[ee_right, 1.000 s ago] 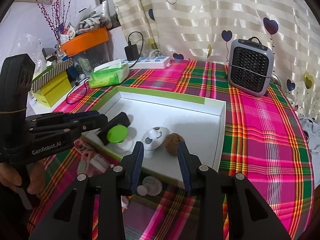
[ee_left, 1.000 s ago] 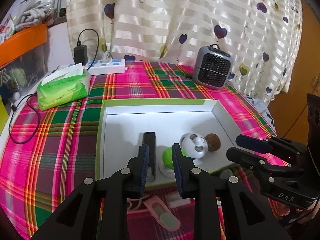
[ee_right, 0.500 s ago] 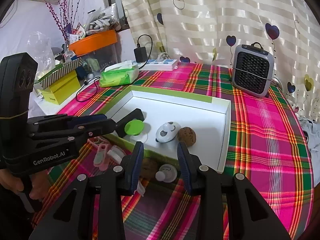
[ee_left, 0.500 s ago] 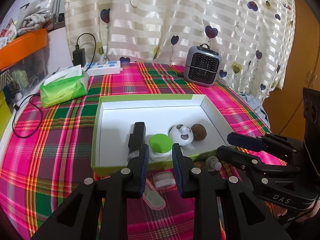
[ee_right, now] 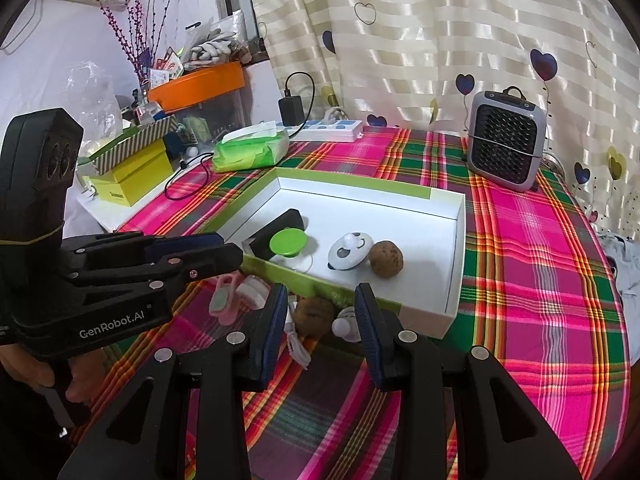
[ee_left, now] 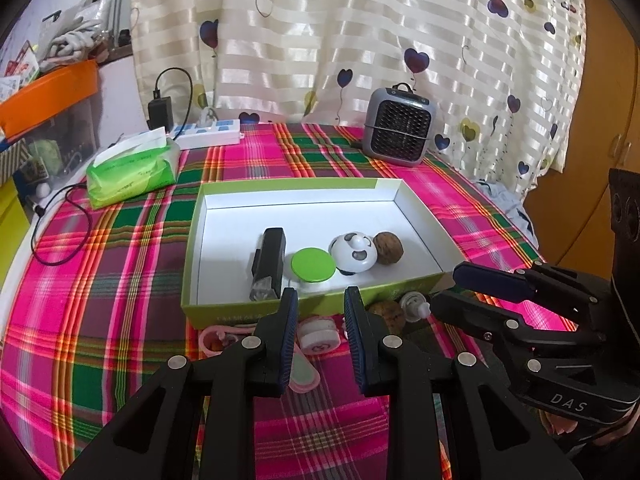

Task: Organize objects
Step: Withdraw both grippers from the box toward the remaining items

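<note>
Green-rimmed white box (ee_left: 224,308) holds panda toy (ee_left: 354,255), walnut (ee_left: 388,253); both claws apart, empty.

Matte black plastic left gripper (ee_left: 320,312) and right gripper (ee_right: 322,312): blue-padded jaws, silver screws, white "GenRobot.AI" lettering.

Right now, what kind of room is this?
Probably a room in someone's home: a heart-print curtain, a plaid tablecloth with a small heater, and a tissue pack.
</note>
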A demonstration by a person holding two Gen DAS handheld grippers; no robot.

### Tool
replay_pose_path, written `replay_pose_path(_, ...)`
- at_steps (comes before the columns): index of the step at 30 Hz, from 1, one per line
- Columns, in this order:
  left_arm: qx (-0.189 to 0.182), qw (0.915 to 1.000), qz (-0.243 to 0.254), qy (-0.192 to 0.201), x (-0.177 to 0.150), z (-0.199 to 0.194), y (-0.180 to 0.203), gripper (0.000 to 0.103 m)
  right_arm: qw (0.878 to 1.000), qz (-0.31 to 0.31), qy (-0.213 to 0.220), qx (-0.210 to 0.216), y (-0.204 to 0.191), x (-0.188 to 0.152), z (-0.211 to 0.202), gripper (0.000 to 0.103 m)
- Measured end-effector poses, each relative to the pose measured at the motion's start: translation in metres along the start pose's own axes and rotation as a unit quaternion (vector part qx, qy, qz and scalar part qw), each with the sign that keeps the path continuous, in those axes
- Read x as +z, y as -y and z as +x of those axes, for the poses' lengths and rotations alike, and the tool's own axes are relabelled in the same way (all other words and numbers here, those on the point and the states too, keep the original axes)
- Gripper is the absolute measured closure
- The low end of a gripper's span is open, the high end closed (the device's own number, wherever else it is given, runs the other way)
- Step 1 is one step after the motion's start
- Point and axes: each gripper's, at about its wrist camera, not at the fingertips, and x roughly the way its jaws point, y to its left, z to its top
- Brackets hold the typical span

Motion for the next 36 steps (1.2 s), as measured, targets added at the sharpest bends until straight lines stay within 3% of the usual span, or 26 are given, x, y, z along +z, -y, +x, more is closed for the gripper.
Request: replay_pose_path(36, -0.013, 0.9999, -0.006, -0.009, -0.016, 0.008, -0.004, 0.081, 1.0, 0.015, -0.015, 0.01, 0.008, -0.012, 0.014, 0.067)
